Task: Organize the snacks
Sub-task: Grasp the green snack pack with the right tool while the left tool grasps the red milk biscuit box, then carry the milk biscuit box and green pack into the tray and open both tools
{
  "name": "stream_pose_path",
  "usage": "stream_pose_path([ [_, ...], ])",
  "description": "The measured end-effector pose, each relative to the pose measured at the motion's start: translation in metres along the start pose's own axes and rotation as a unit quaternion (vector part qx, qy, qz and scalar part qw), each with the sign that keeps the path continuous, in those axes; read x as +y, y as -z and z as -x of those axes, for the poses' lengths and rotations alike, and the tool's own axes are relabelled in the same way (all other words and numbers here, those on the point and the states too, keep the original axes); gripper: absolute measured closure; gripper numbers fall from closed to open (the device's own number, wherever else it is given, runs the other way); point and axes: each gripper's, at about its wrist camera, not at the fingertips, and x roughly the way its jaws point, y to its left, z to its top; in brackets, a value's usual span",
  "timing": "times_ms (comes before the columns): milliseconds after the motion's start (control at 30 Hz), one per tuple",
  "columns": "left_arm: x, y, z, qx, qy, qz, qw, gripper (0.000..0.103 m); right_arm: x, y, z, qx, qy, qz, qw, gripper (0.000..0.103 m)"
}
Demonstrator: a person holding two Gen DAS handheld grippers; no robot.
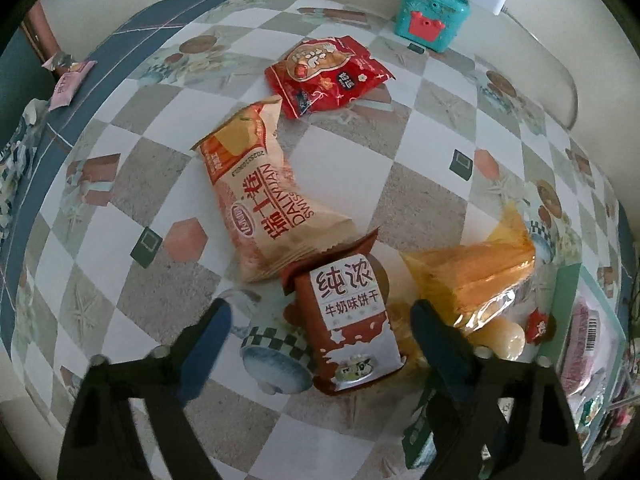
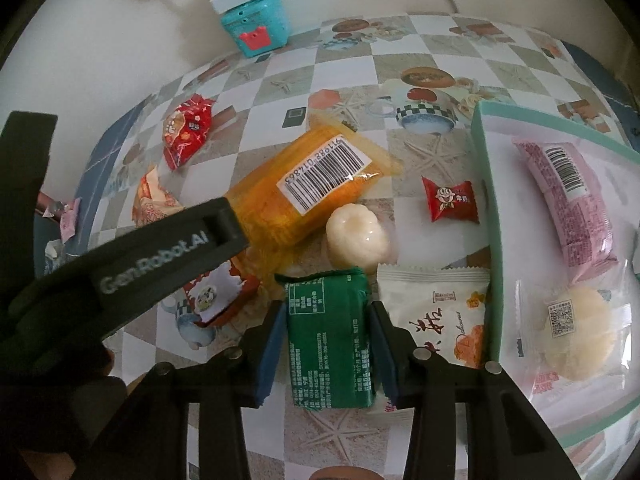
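My left gripper [image 1: 320, 316] is open around a brown-and-white milk biscuit pack [image 1: 348, 324] lying on the checked tablecloth; the blue pads do not touch it. A peach Swiss-roll pack [image 1: 260, 196] and a red snack bag [image 1: 324, 74] lie beyond it, an orange wrapped cake [image 1: 476, 276] to the right. My right gripper [image 2: 328, 308] has its pads against both sides of a green pack [image 2: 330, 336]. The orange cake [image 2: 304, 192], a white pastry [image 2: 356, 236], a red candy [image 2: 450, 200] and a white snack bag [image 2: 436, 316] lie around it.
A mint-rimmed tray [image 2: 490, 216] at the right holds a pink pack [image 2: 568, 204] and a wrapped round pastry [image 2: 576, 336]. A teal toy box [image 2: 258, 28] with a white power strip on top stands by the wall. The left gripper's arm [image 2: 152, 264] crosses the right wrist view.
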Motion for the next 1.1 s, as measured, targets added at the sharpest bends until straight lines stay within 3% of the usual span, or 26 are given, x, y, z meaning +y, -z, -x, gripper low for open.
stream_pose_path([
  [33,0.001,0.001,-0.001,0.002,-0.002,0.001,1.0000,0.027,0.000,0.000,0.000,0.000,0.000,0.000,1.000,0.059],
  [100,0.004,0.000,-0.006,0.010,-0.002,0.006,0.9999,0.028,-0.001,0.000,0.001,0.001,0.000,-0.001,1.000,0.059],
  [167,0.007,0.003,-0.009,0.020,-0.003,0.010,0.9997,0.036,-0.001,0.000,0.001,0.002,-0.001,-0.001,1.000,0.059],
  [533,0.022,0.009,-0.003,0.038,-0.033,0.010,0.9987,0.061,0.004,0.003,0.000,0.008,0.015,0.018,1.000,0.059],
  [700,0.014,0.010,-0.006,0.042,-0.035,0.005,0.9985,0.062,0.008,0.004,-0.002,0.007,0.032,0.037,0.999,0.059],
  [1100,0.034,0.024,-0.004,0.064,-0.029,0.019,0.9973,0.062,0.030,0.019,-0.016,0.009,0.099,0.110,0.989,0.060],
])
